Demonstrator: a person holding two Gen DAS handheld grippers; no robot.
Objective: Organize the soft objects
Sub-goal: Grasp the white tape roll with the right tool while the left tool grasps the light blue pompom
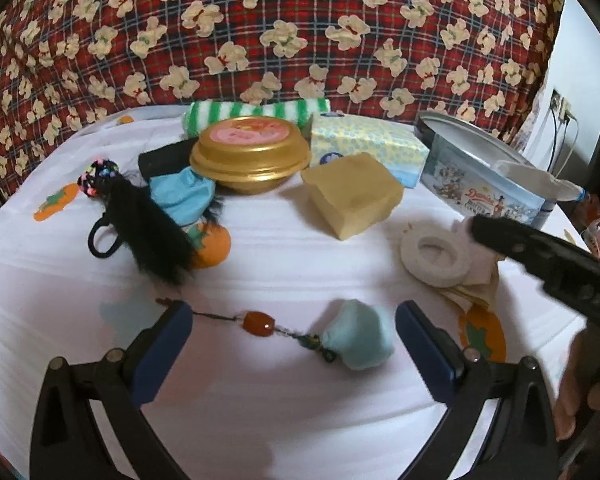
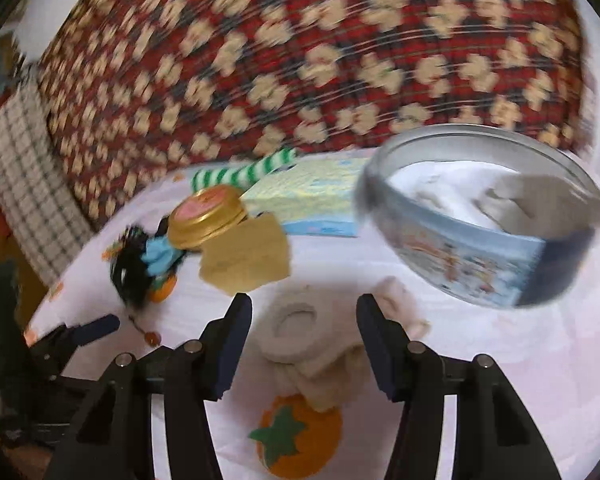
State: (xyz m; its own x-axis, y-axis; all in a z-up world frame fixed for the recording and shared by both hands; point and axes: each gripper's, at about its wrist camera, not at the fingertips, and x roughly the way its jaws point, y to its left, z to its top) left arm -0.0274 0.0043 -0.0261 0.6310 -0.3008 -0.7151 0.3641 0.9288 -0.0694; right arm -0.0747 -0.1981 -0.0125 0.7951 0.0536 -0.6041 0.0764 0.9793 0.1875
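My left gripper (image 1: 294, 316) is open over the white cloth, its jaws either side of a pale blue pompom (image 1: 358, 334) on a beaded cord with an orange bead (image 1: 259, 323). My right gripper (image 2: 304, 316) is open, its jaws around a white foam ring (image 2: 296, 332) on folded cream cloth; the ring also shows in the left wrist view (image 1: 436, 258). A round blue tin (image 2: 480, 216) holds white cloth (image 2: 540, 196). A tan sponge block (image 1: 354, 194), black furry hair tie (image 1: 152, 224) and blue cloth (image 1: 184, 196) lie further back.
A gold lidded bowl (image 1: 250, 156), a green striped towel roll (image 1: 256, 114) and a tissue pack (image 1: 364, 142) stand at the back. A red plaid pillow (image 1: 260, 28) backs the surface. The right wrist view is motion blurred.
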